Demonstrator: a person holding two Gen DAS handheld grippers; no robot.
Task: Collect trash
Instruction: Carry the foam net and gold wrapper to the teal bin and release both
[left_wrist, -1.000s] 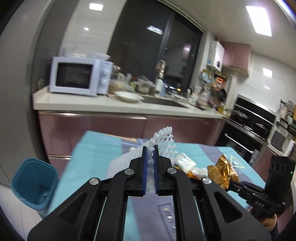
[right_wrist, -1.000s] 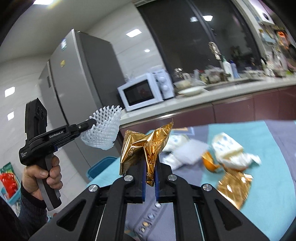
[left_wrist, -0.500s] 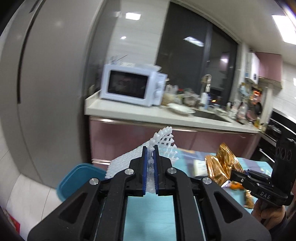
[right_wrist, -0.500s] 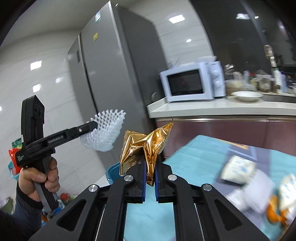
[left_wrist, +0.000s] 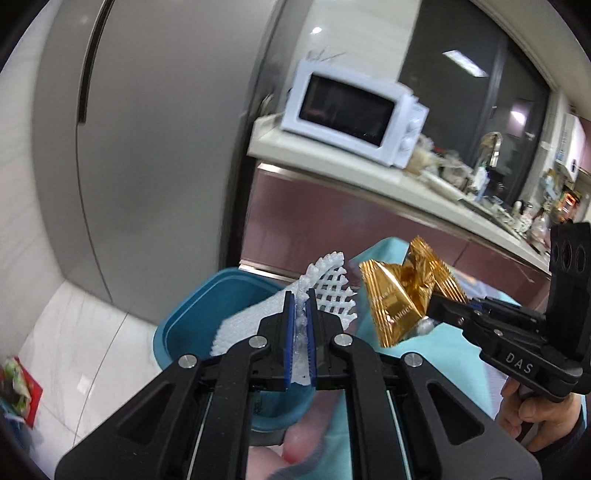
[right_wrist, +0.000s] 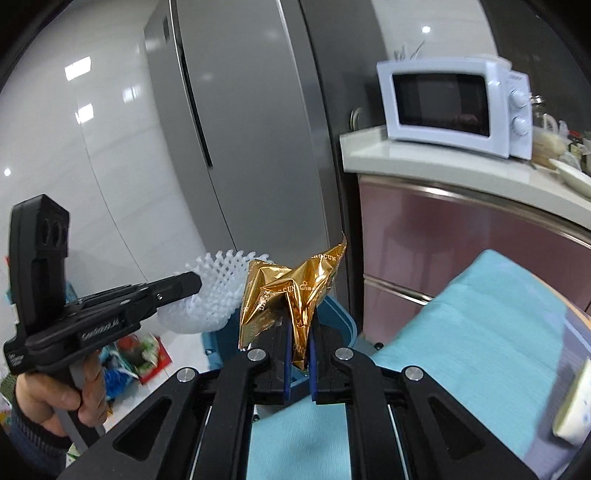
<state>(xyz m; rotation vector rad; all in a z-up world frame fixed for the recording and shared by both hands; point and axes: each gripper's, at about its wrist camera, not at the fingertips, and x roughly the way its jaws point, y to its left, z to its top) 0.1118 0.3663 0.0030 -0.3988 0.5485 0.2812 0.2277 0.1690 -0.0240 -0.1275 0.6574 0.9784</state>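
While the left tongs (left_wrist: 301, 325) clamp a white foam net (left_wrist: 332, 288) above the blue bin (left_wrist: 192, 325), the right tongs (right_wrist: 298, 354) pinch a gold wrapper (right_wrist: 291, 291) just beside it, by the tabletop (right_wrist: 480, 332) edge.

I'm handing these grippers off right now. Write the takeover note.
Left gripper: shut on the white foam net, held above the blue bin.
Right gripper: shut on the gold wrapper, also near the bin, beside the table edge.
Done: both pieces lifted off the table.
Left: open the jaws over the bin, then fetch at least the white packet on the table.
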